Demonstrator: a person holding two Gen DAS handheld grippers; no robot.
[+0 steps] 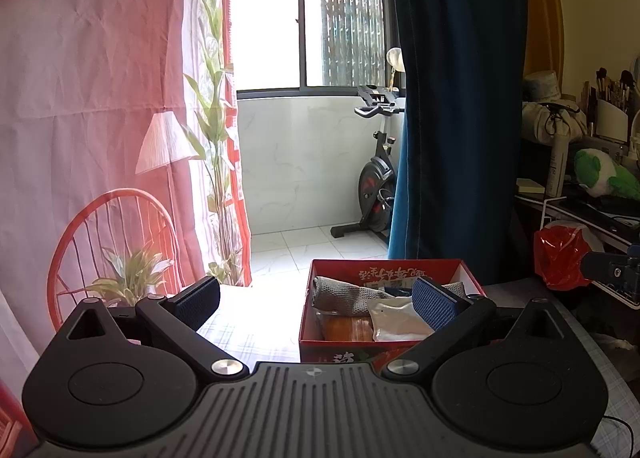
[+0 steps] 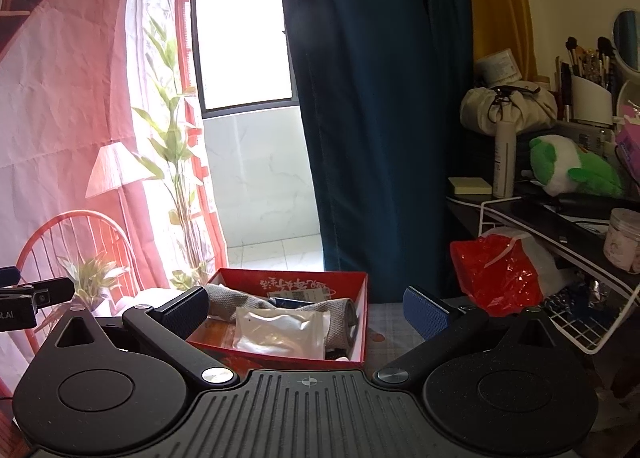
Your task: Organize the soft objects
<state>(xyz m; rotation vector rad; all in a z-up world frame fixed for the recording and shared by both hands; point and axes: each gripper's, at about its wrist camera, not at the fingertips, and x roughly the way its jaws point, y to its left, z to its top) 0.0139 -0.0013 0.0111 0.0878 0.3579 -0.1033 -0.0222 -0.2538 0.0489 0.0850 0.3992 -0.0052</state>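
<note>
Left wrist view: the left gripper hangs above the table with its jaws spread wide and nothing between them. Its blue-padded right finger overlaps the near right part of a red cardboard box that stands on the checked tablecloth. Inside the box lie a grey knitted cloth toward the back left and a white plastic pouch in front of it; bare wood-coloured box floor shows at the near left. The tip of the right gripper enters at the right edge, near a red plastic bag.

Right wrist view: the right gripper is likewise fully open and empty, and the red box lies between and just beyond its fingers. The pouch rests at the centre of the box on the grey cloth, which wraps along the back and down the right side. The left gripper shows at the left edge. To the right, the red bag sits by a white wire rack; on the shelf above are a green-and-white plush toy, a pad of yellow sticky notes and a white spray bottle. A dark blue curtain hangs behind the box.
</note>
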